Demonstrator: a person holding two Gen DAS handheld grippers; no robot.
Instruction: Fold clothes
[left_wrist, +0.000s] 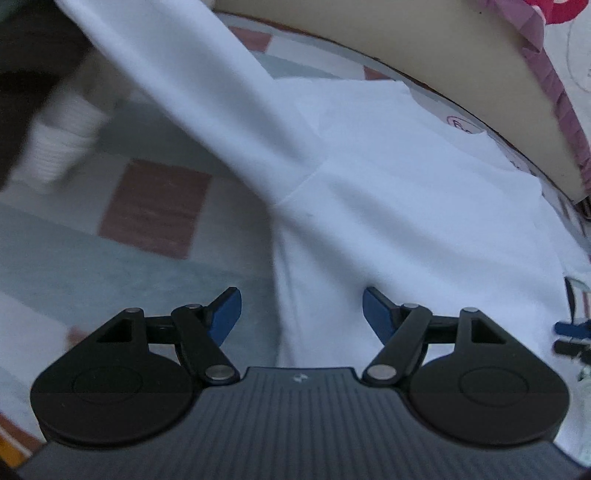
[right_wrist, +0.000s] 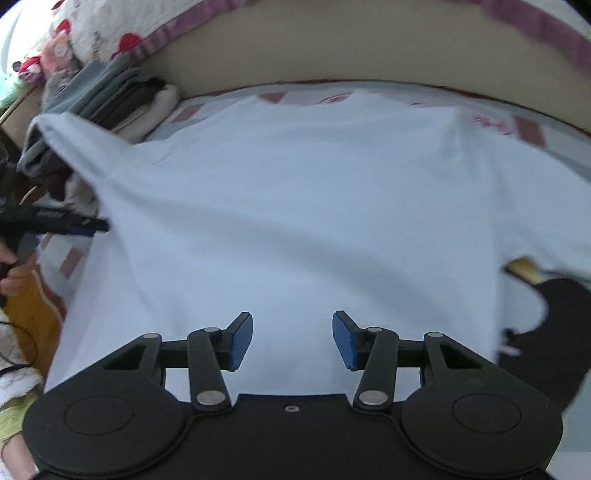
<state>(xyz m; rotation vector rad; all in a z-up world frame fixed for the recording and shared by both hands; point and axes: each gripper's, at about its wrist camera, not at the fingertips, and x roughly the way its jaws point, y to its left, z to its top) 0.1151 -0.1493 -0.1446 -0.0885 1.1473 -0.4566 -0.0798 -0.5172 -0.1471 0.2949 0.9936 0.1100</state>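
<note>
1. White shirt (right_wrist: 295, 206): spread on the checked mat (left_wrist: 155, 206), sleeve (left_wrist: 207, 92) stretched diagonally up-left in my left view.
2. My left gripper (left_wrist: 302, 310): jaws apart, empty.
3. My right gripper (right_wrist: 292, 338): jaws apart, empty.

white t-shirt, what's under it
The white t-shirt lies spread on a checked bedsheet with pale blue-grey and reddish-brown squares, showing around its edges. Whatever sits directly beneath the fabric is covered and cannot be seen.

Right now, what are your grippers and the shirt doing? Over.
Left gripper open, empty. Right gripper open, empty. White shirt spread on the checked cloth, one sleeve lifted. Folded pile beside it, not blocking.
</note>
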